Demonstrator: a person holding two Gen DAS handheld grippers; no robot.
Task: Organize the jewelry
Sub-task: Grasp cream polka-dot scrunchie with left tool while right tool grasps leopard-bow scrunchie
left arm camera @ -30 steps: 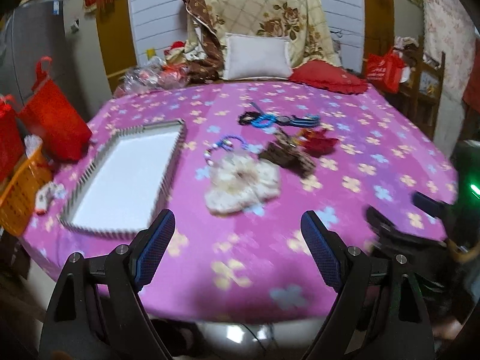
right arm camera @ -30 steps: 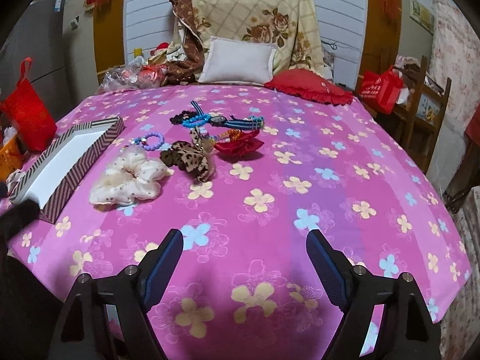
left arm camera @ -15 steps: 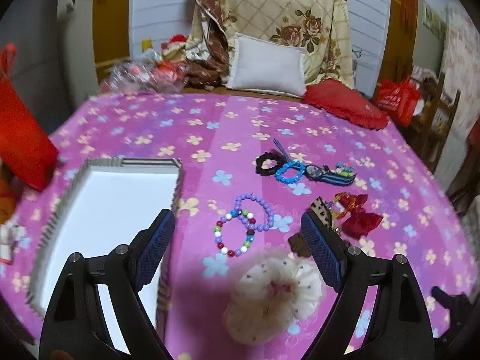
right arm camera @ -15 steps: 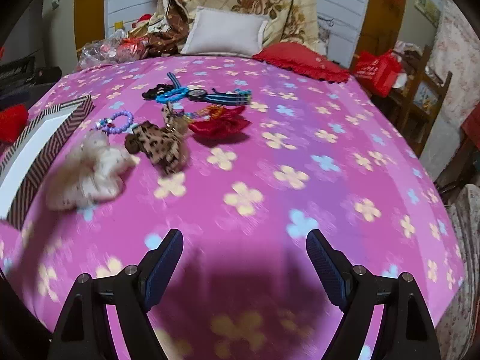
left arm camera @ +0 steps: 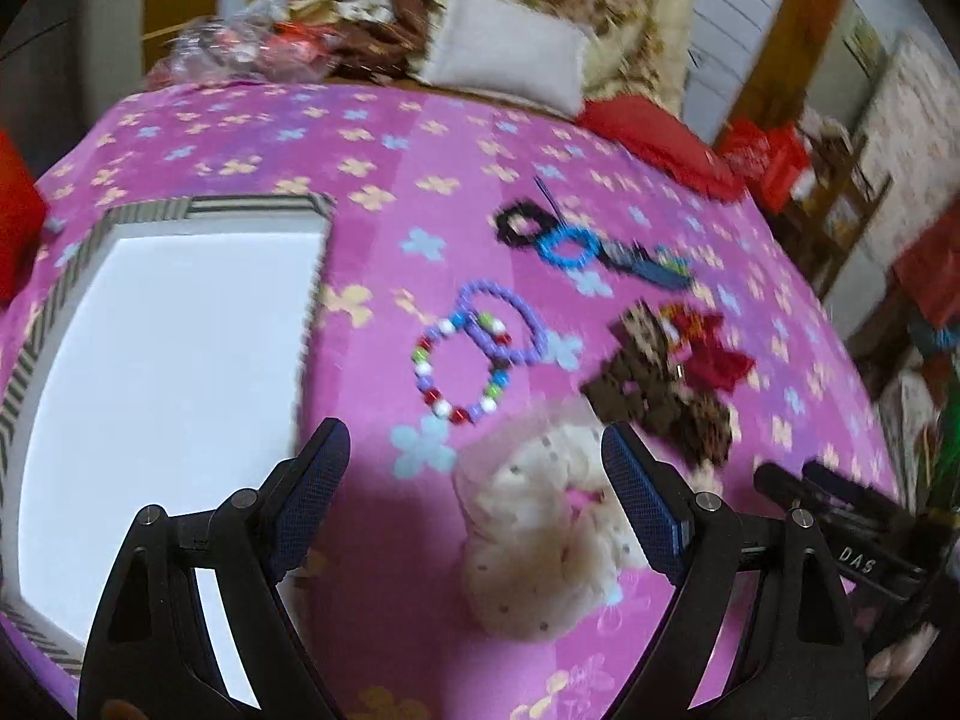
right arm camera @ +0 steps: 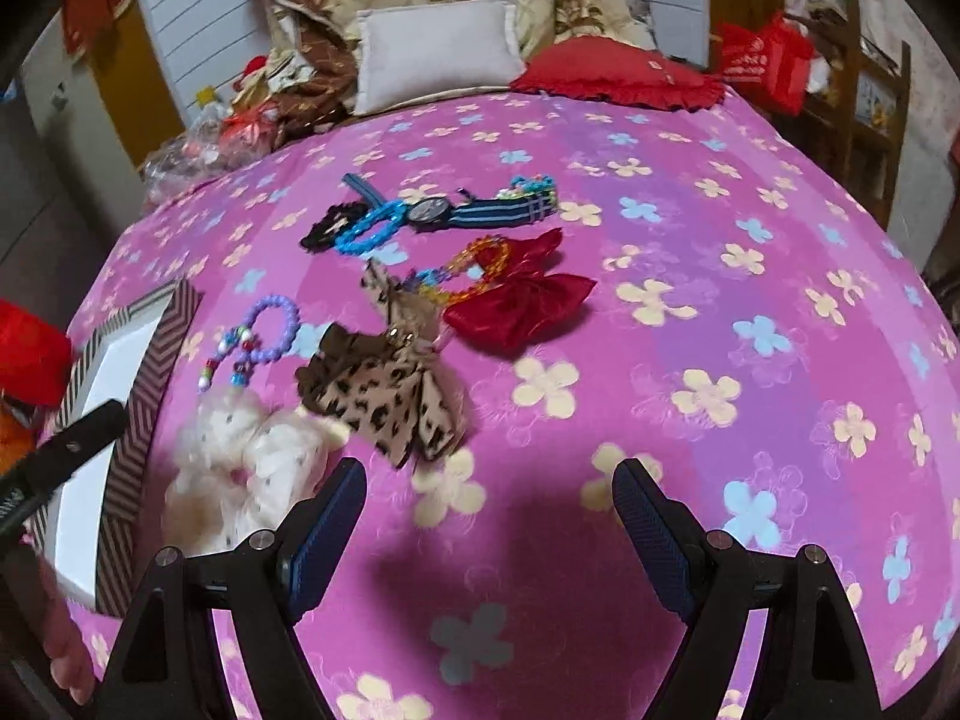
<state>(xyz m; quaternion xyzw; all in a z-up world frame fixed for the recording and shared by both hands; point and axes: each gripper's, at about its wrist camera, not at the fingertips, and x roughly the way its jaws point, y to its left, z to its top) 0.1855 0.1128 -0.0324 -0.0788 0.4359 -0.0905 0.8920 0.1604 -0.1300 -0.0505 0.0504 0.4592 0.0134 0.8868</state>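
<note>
My left gripper (left arm camera: pixel 477 480) is open and empty, low over a cream scrunchie (left arm camera: pixel 540 534) on the pink flowered cloth. Ahead of it lie a multicolour bead bracelet (left arm camera: pixel 459 372) and a purple bead bracelet (left arm camera: pixel 504 324), overlapping. A white tray with a striped rim (left arm camera: pixel 258 204) lies to its left. My right gripper (right arm camera: pixel 489 516) is open and empty, just in front of a leopard bow (right arm camera: pixel 384 390). Beyond lie a red bow (right arm camera: pixel 522 300), an orange bead bracelet (right arm camera: pixel 480 264), a blue bracelet (right arm camera: pixel 369 228), a black scrunchie (right arm camera: pixel 321 231) and a striped watch (right arm camera: pixel 480 210).
The table's far edge meets a sofa with a white cushion (right arm camera: pixel 438 48) and a red cushion (right arm camera: pixel 618 75). Red bags (right arm camera: pixel 762 66) and a wooden chair stand at the right. The left gripper's body (right arm camera: pixel 54 462) shows over the tray in the right wrist view.
Both grippers have moved forward and lower toward the jewelry. The left one now hangs over the cream scrunchie; the right one has closed in on the leopard bow. Both stay open.
</note>
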